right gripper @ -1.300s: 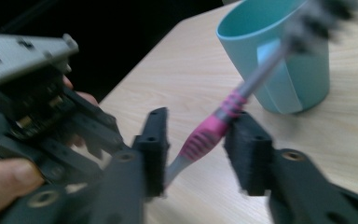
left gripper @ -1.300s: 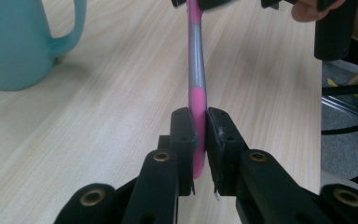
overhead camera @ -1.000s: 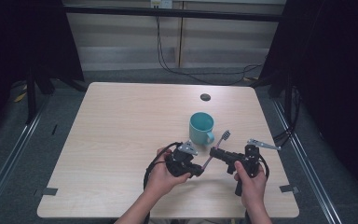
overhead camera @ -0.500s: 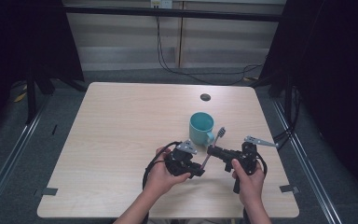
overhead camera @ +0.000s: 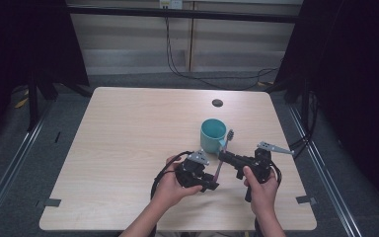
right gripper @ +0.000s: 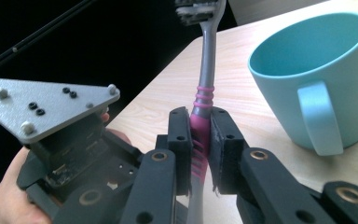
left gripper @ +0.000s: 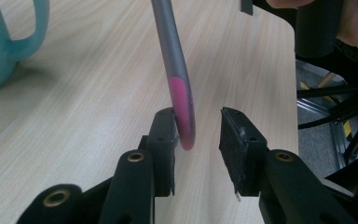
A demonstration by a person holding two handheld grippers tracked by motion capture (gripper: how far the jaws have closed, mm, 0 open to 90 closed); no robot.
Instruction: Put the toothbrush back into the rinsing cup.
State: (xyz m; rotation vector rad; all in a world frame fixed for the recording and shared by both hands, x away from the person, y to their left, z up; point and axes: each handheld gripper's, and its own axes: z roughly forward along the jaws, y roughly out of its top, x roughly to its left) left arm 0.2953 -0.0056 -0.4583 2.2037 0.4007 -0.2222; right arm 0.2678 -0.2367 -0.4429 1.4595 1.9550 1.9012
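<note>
A grey toothbrush (overhead camera: 223, 157) with a pink grip stands tilted between my two grippers, its bristle head up beside the teal mug (overhead camera: 213, 134). My right gripper (right gripper: 200, 126) is shut on the toothbrush (right gripper: 208, 60) at its pink ribbed part, close to the mug (right gripper: 317, 70). My left gripper (left gripper: 198, 126) has just been opening. The pink end of the toothbrush handle (left gripper: 177, 74) sits between its jaws, leaning on the left pad (left gripper: 165, 128) with a gap to the other. From above, the left gripper (overhead camera: 211, 185) sits under the right gripper (overhead camera: 224, 157).
A small dark round disc (overhead camera: 217, 102) lies near the table's far edge. The table's (overhead camera: 128, 138) right edge runs close to my right hand (overhead camera: 261, 190). The mug handle (left gripper: 32, 32) faces my grippers. Cables trail from both grippers.
The toothbrush head has swung a little left, toward the mug, with the right gripper shifting slightly left. The left hand has stayed put.
</note>
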